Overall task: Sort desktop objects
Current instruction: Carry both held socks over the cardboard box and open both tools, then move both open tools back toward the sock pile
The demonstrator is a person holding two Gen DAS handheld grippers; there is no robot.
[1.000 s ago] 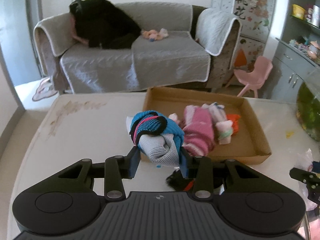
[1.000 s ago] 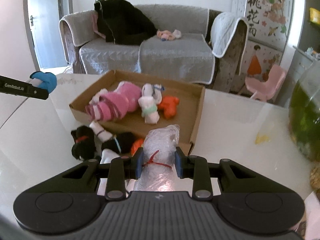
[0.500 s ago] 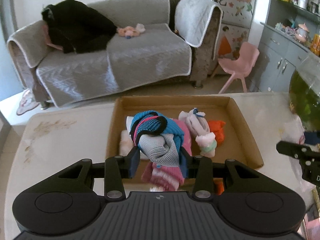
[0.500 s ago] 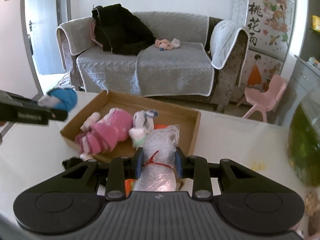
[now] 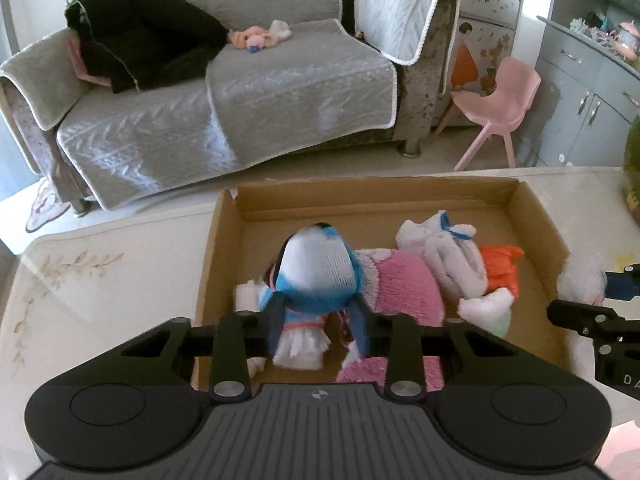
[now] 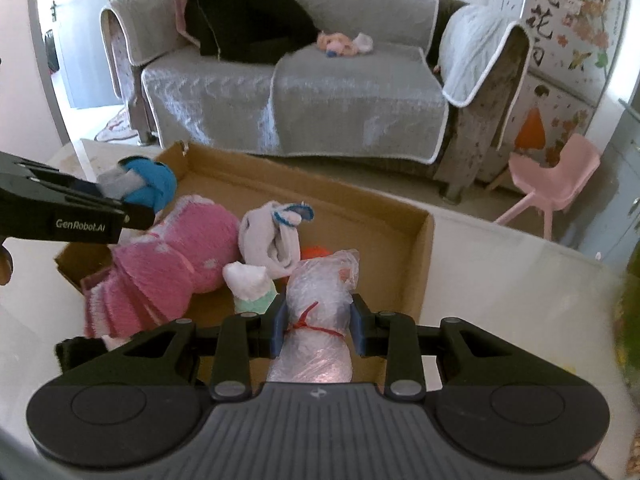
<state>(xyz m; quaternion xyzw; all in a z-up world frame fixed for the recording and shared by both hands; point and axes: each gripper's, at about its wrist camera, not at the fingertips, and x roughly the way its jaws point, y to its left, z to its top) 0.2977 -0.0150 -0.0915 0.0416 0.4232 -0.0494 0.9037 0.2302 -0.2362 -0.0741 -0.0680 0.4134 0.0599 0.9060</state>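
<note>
The left gripper (image 5: 318, 322) pinches a blue-and-white rolled sock bundle (image 5: 316, 276) between its two fingers, holding it above the left half of the cardboard box (image 5: 218, 248). In the right wrist view the same gripper (image 6: 132, 204) reaches in from the left edge, with the blue end of the bundle (image 6: 150, 184) sticking out over the box's near-left corner.

The right gripper (image 6: 318, 326) is clamped on a clear plastic-wrapped bundle (image 6: 316, 300) tied with a thin red band, held just above the box's near wall (image 6: 424, 264) on the right side. Whether the bundle's front end touches the box floor is hard to tell, since the gripper body hides the underside.

Inside the box lie a large pink fuzzy sock roll (image 5: 404, 284), a white sock bundle with blue trim (image 5: 444, 248), an orange item (image 5: 500, 268) pressed against the white bundle, and a small white-and-mint sock roll (image 5: 486, 312) near the front. In the right wrist view these show as the pink roll (image 6: 180, 256), the white bundle (image 6: 272, 236) and the mint-tipped roll (image 6: 250, 284), all lying close together.

The box sits on a pale glossy table (image 5: 100, 280). Beyond it stand a grey-covered sofa (image 5: 240, 92) with a black garment (image 5: 140, 36) heaped on it, and a pink child's chair (image 5: 500, 96).
</note>
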